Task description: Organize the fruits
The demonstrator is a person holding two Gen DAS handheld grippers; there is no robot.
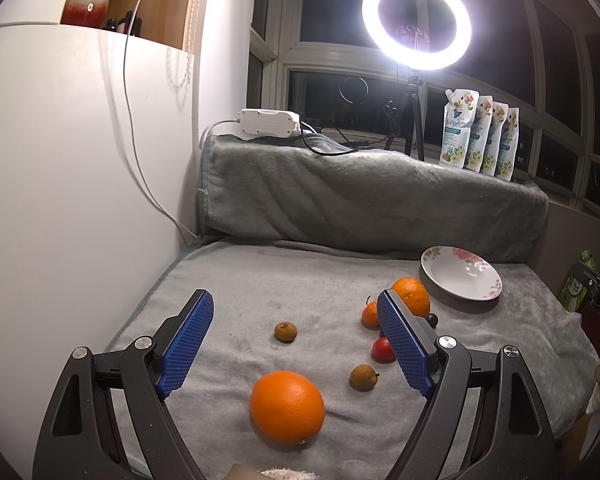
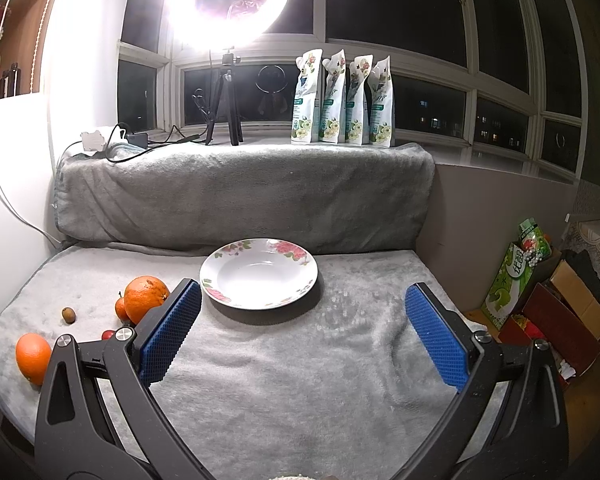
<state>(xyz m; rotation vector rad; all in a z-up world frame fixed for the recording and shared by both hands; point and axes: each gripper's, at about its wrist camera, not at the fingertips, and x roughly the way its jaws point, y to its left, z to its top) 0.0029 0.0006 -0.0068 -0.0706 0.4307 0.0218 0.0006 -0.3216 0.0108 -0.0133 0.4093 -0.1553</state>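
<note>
Fruit lies scattered on a grey blanket [image 1: 260, 280]. A large orange [image 1: 287, 407] sits nearest, just below my open left gripper [image 1: 296, 312]. Two brown longans [image 1: 285, 332] [image 1: 363, 377], a red cherry tomato [image 1: 382, 350], a small tangerine [image 1: 369, 314], a dark grape [image 1: 433, 319] and a second orange [image 1: 411, 295] lie beyond. A white floral plate [image 1: 460, 278] stands empty at the right. In the right wrist view my right gripper [image 2: 304, 298] hangs open in front of the plate [image 2: 259, 274]; the oranges [image 2: 145, 297] [image 2: 33, 357] lie to its left.
A blanket-covered ledge [image 1: 360, 196] backs the surface, carrying a white power strip [image 1: 269, 123], a ring light on a tripod [image 1: 416, 24] and several refill pouches [image 1: 480, 136]. A white cabinet wall [image 1: 80, 160] stands left. Boxes and bags [image 2: 540, 300] crowd the floor at right.
</note>
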